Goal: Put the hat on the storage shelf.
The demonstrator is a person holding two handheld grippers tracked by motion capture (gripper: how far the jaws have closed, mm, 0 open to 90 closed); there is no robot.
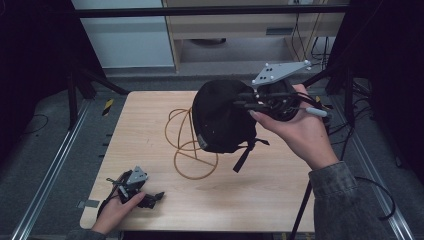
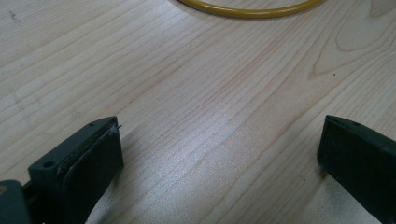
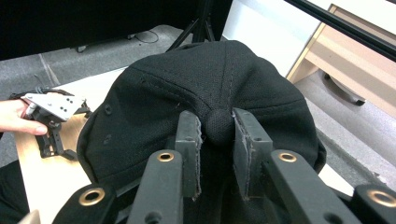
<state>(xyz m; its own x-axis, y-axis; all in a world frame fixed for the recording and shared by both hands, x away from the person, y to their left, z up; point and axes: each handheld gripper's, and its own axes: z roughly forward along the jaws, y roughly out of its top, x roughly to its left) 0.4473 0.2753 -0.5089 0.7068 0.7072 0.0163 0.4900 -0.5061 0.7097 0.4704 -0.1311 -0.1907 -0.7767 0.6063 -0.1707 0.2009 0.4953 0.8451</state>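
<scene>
- Resting at the tabletop's (image 1: 150, 120) near-left corner, left hand-held gripper (image 1: 150, 199) is sitting idle.
- Its jaws are standing apart, the yellow cable (image 2: 247, 10) looping ahead.
- Right hand-held gripper (image 3: 218, 140) is clamping the black cap (image 3: 154, 107) aloft by its top button (image 3: 218, 125); this is risking a slip.
</scene>
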